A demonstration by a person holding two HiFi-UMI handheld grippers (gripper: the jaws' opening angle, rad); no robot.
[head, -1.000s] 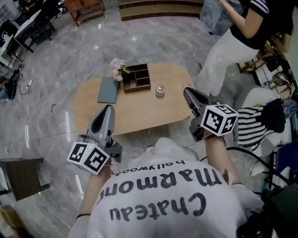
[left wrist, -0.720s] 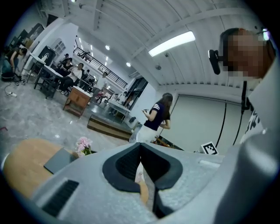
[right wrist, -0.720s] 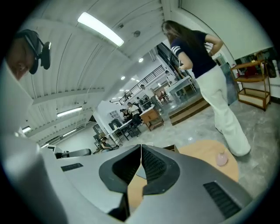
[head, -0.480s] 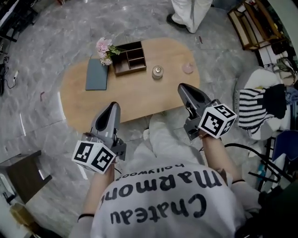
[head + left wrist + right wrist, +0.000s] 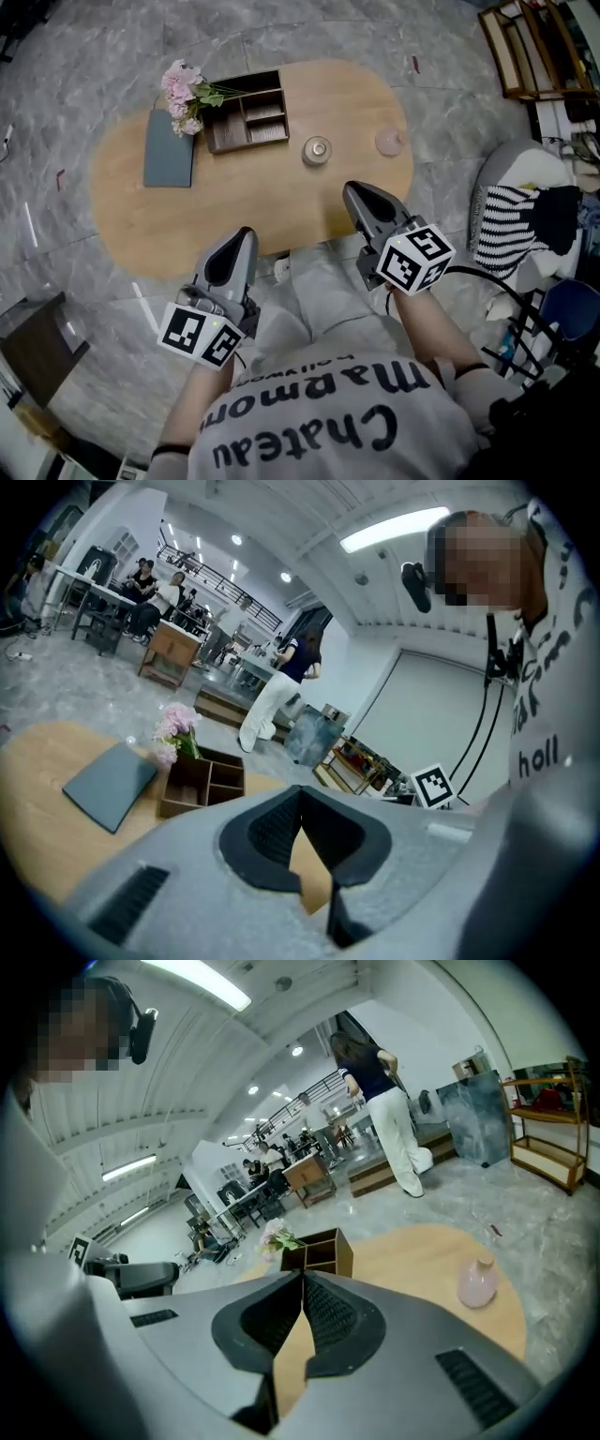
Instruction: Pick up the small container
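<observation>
The small container (image 5: 317,150), a clear jar with a lid, stands upright in the middle of the oval wooden table (image 5: 281,211). Both grippers hover over the table's near edge, well short of the jar. My left gripper (image 5: 246,234) is shut and empty, its jaws meeting tip to tip in the left gripper view (image 5: 300,791). My right gripper (image 5: 352,190) is also shut on nothing (image 5: 302,1274) and is the nearer one to the jar. The jar is hidden behind the jaws in both gripper views.
A pink vase (image 5: 389,142) (image 5: 478,1283) stands right of the jar. A wooden compartment box (image 5: 246,122) (image 5: 202,785) with pink flowers (image 5: 183,94) and a grey notebook (image 5: 169,159) lie at the table's left. A person (image 5: 384,1119) stands beyond the table. A striped cushion (image 5: 511,230) lies right.
Both grippers have sunk and drawn closer to the table's near edge. The head view has shifted, so the table sits lower and the standing person has left it.
</observation>
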